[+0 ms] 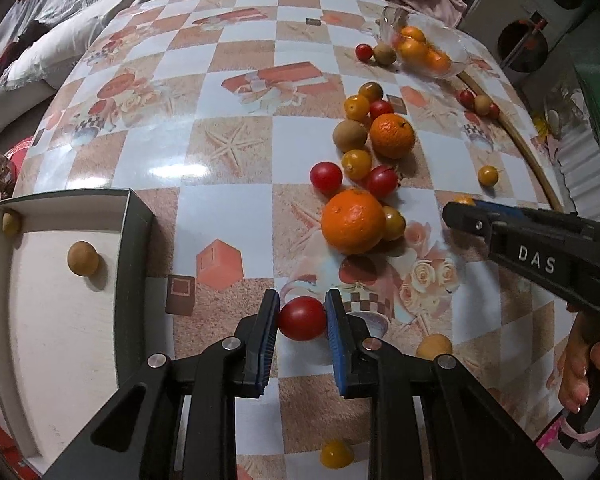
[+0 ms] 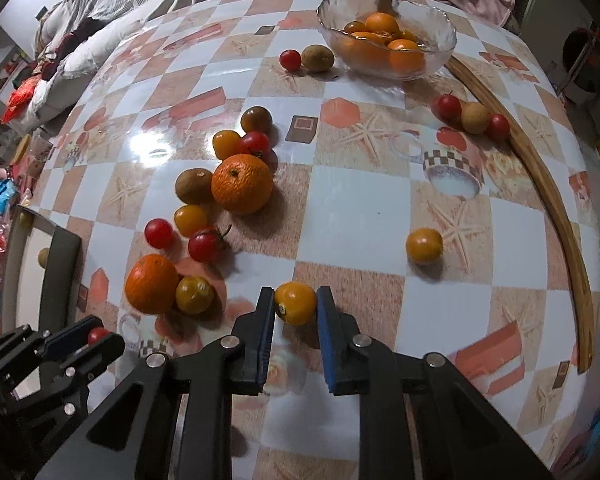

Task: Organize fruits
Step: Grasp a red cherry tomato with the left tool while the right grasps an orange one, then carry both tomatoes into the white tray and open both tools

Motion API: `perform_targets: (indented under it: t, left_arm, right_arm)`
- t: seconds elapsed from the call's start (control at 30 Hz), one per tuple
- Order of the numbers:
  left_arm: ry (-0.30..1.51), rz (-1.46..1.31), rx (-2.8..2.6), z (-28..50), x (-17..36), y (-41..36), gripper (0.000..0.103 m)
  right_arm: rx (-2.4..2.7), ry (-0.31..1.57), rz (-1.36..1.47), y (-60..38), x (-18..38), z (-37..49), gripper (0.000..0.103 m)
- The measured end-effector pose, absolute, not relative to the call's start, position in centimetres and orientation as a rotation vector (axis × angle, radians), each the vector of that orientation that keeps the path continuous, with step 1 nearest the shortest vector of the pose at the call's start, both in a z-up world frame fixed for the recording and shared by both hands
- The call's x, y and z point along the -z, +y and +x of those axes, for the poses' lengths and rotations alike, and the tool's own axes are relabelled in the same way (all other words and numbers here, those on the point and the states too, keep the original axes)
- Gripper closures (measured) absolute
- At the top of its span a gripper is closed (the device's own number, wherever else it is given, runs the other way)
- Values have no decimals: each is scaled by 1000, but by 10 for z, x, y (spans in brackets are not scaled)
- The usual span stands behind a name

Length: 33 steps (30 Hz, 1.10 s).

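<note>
Both claws are clamped on small tomatoes above the checkered table.

In the left wrist view, the left gripper [image 1: 302, 316] is seen closed onto a round red cherry tomato [image 1: 301, 318], its blue pads pressed on both sides, over the glossy checkered tablecloth [image 1: 204, 208]. A shallow dark-rimmed cardboard box [image 1: 134, 224] is placed at the left, with 2 tan round fruits [image 1: 83, 258] inside. A large orange tangerine [image 1: 353, 221] is seen just ahead, among scattered fruit. In the right wrist view, the right gripper [image 2: 296, 304] is seen shut around a round yellow cherry tomato [image 2: 295, 303]. A clear glass bowl [image 2: 440, 46] holding oranges is set at the far side, and a curved wooden strip [image 2: 556, 208] is laid along the right edge.
</note>
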<state>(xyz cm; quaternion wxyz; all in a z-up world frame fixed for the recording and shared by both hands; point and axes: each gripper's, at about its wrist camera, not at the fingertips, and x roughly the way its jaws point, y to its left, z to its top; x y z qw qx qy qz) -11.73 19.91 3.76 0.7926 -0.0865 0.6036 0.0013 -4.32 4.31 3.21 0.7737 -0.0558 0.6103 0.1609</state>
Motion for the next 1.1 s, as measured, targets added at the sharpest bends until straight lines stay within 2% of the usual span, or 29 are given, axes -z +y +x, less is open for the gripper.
perform_targets:
  t: [0.6,1.1]
  left_arm:
    - [1235,-199,-14,-131,-70,224,78]
    - [1198,-264,-164,-167,-81,301,78]
  right_arm:
    - [-393,1301,-117,55,-61,-62,80]
    - [-532,1274,-180,136,-81,-80,80]
